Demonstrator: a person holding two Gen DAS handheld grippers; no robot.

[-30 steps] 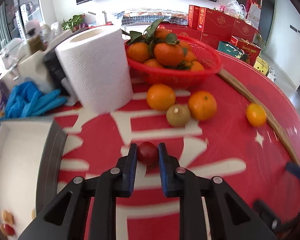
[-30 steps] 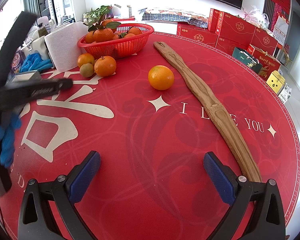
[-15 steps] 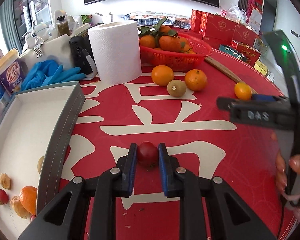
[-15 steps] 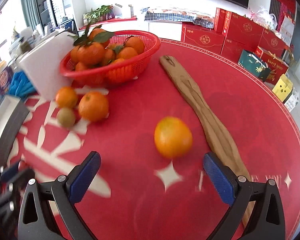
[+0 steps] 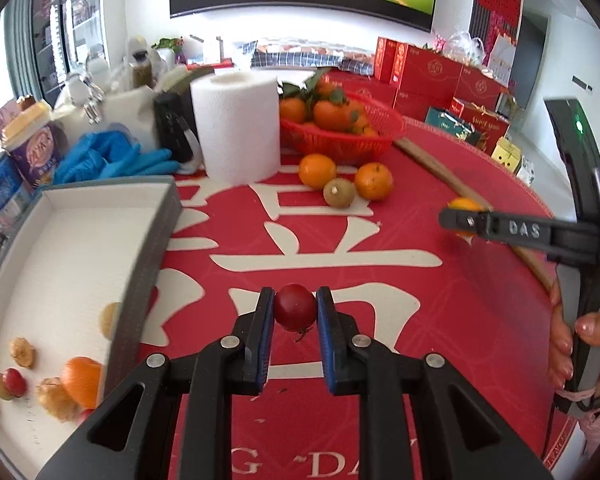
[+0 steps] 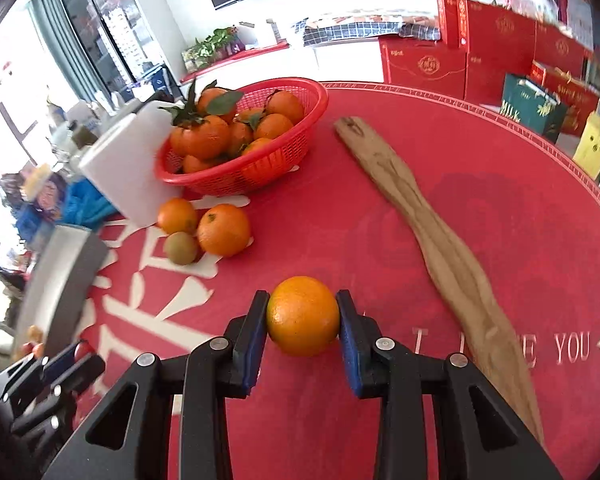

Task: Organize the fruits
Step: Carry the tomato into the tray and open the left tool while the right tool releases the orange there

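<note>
My left gripper [image 5: 295, 307] is shut on a small red cherry tomato [image 5: 295, 306] and holds it above the red tablecloth, right of the grey-walled white tray [image 5: 140, 280]. My right gripper [image 6: 302, 316] is shut on a loose orange [image 6: 302, 315] at table level. It also shows at the right of the left wrist view [image 5: 460, 216]. Two oranges [image 6: 223, 229] and a kiwi [image 6: 180, 247] lie before the red basket of oranges [image 6: 244, 136]. The tray holds an orange [image 5: 82, 380], a small red fruit [image 5: 14, 381] and several nuts.
A paper towel roll [image 5: 236, 124] stands left of the basket. Blue gloves [image 5: 112, 156], bottles and boxes crowd the far left. A long wooden board [image 6: 432, 240] lies on the right half of the table. Red gift boxes [image 6: 480, 48] stand beyond the table.
My right gripper has moved up to the loose orange and shut on it. My left gripper, holding the tomato, has pulled back toward the tray.
</note>
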